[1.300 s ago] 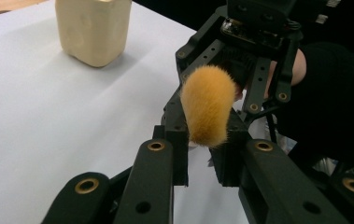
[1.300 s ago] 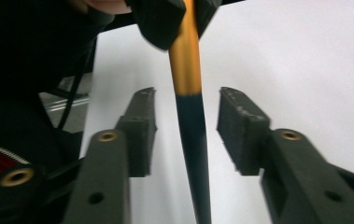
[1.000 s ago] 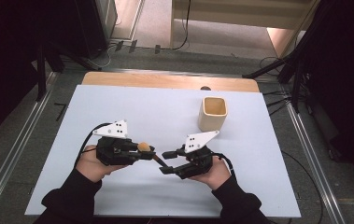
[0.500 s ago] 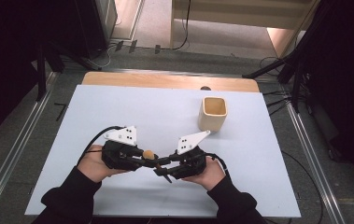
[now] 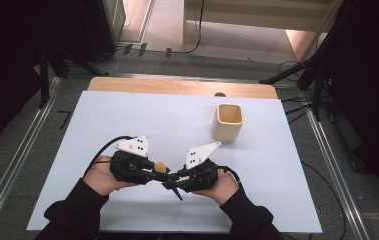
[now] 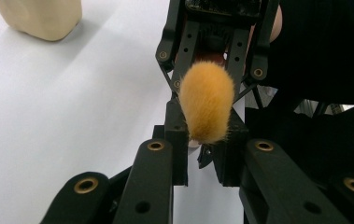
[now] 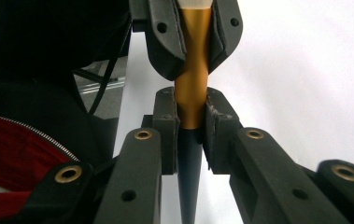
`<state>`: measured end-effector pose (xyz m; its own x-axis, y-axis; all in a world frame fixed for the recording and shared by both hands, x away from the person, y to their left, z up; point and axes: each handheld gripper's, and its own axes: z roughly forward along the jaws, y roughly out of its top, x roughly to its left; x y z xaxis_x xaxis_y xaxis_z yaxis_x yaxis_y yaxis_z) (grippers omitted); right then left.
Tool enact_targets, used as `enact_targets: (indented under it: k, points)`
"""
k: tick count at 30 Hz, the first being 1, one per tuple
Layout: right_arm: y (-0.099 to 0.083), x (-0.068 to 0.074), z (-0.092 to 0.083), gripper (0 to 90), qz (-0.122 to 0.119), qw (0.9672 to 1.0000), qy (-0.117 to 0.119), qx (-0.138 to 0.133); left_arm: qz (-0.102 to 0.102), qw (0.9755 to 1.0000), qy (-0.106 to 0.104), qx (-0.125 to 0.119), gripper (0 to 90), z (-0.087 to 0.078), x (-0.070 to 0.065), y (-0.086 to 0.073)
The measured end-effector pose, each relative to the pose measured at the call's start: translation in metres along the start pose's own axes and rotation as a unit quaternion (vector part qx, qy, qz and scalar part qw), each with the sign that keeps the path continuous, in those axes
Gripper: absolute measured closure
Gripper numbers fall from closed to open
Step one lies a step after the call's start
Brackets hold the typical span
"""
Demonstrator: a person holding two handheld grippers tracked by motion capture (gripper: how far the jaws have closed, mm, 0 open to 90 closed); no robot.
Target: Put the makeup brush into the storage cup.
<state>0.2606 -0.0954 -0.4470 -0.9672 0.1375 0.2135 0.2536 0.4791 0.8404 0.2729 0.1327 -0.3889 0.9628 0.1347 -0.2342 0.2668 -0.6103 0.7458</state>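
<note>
Both tools gripping makeup brush (image 6: 206, 107): left tool (image 5: 158, 173) pinching near bristles, right tool (image 5: 171, 181) clamping handle. Handover underway, seemingly; next, one tool releasing, perhaps toward cup (image 5: 227, 121).

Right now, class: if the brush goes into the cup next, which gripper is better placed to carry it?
Probably the right gripper. It grips the brush by its gold-and-black handle and sits nearer the cup; the left gripper holds it just behind the bristles.

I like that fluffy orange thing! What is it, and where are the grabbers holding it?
A makeup brush. Both the left gripper and the right gripper pinch its gold metal collar, between bristles and dark handle.
</note>
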Motion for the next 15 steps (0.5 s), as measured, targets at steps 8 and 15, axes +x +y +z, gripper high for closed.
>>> enact_targets:
  k: [8,15]
  points:
    - [0.0009,0.0004,-0.0024,79.1,-0.005,1.0,-0.008,-0.001,0.001,0.9999,0.003,-0.013,56.0,-0.0003,0.0019,-0.0017]
    - [-0.0004,-0.0022,-0.0098,79.1,0.006,0.9998,-0.019,-0.008,-0.001,0.9995,0.009,-0.029,42.8,-0.0034,0.0052,-0.0053]
